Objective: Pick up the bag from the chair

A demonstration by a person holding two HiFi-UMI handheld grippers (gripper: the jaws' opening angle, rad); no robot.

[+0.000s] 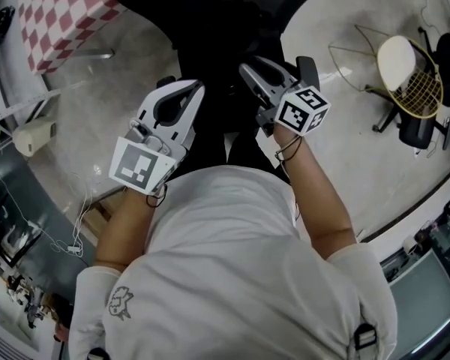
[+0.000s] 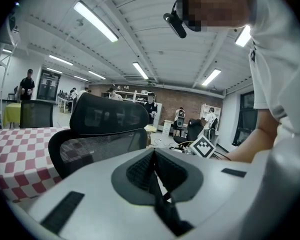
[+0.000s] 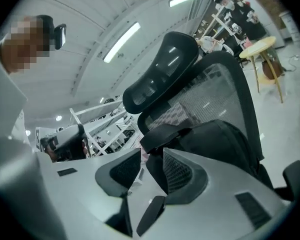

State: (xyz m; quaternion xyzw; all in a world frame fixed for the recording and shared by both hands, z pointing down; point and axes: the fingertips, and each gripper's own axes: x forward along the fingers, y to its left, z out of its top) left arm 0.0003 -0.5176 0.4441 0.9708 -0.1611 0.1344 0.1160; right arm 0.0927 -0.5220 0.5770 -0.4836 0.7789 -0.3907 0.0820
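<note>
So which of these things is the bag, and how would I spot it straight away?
Find the black office chair with the see-through mesh back and the curved headrest, right in front of the person. The black soft fabric bag sits on its seat, leaning against that mesh back. Unlike the mesh, it is solid, matte and bulging, with what looks like a broad strap across its top.

Black bag (image 3: 215, 139), slumped on office chair (image 3: 210, 86) seat, leaning against mesh backrest
</note>
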